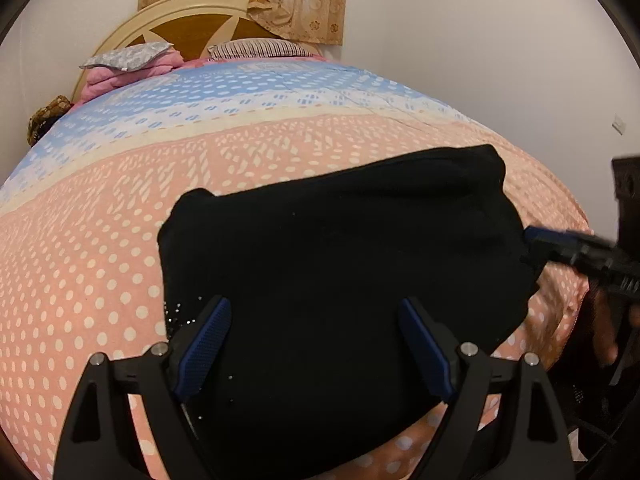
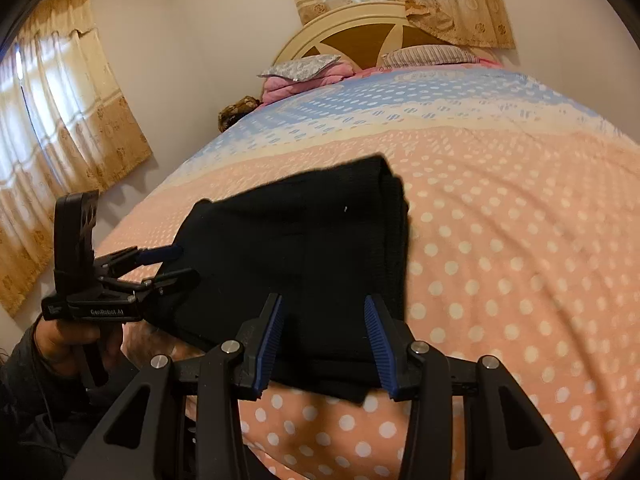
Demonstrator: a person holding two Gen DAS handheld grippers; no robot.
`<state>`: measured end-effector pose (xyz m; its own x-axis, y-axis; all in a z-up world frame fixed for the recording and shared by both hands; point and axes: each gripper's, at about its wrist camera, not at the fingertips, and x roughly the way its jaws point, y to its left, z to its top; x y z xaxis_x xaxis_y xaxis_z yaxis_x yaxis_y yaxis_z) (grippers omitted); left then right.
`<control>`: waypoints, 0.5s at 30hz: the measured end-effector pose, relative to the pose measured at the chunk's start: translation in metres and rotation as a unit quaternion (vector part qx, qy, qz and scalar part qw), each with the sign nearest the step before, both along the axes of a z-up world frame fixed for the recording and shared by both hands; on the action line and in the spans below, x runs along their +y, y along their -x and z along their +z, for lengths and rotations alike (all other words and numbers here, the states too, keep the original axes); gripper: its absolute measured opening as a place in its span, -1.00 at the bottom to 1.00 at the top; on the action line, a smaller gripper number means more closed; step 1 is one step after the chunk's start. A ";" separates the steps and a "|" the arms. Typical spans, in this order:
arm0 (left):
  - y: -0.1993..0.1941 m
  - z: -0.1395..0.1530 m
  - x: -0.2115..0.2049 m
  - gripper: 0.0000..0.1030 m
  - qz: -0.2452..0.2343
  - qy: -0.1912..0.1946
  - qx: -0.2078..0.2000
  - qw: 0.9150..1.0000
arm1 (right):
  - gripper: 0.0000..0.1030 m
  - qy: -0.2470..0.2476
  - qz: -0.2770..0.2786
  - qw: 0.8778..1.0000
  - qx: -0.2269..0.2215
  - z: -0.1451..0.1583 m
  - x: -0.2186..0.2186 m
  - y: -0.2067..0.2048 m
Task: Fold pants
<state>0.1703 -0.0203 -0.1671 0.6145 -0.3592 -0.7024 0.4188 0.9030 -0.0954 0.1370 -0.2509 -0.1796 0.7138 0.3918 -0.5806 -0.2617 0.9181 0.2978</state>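
**Nearly folded: black pants in a compact stack**

Already well along, judging by the layered edges. In the left wrist view, from left to right: dotted pink bedspread (image 1: 80,272) filling the left of the frame; left gripper (image 1: 316,348) at bottom centre, fingers spread wide, holding nothing, hovering over the near edge of the black pants (image 1: 340,248); pants lying mid-frame as a squat rectangle; right gripper (image 1: 532,246) entering at the right edge, tips at the pants' side, blurred. In the right wrist view: curtain (image 2: 60,128) at far left; left gripper again at lower left, fingers parted at the pants' corner; folded stack at centre, stacked layers visible along its right side; right gripper's fingers apart over the near hem, nothing between them. Left to do, probably: squaring edges or perhaps one last fold.
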 end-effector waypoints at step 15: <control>0.004 -0.006 0.000 0.80 -0.002 -0.001 0.003 1.000 | -0.01 -0.012 -0.004 0.998 0.058 0.014 0.014 -0.098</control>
<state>0.1660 -0.0204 -0.1734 0.6082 -0.3611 -0.7069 0.4221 0.9013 -0.0973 0.2346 -0.2373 -0.1652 0.6452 0.4008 -0.6505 -0.2167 0.9124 0.3472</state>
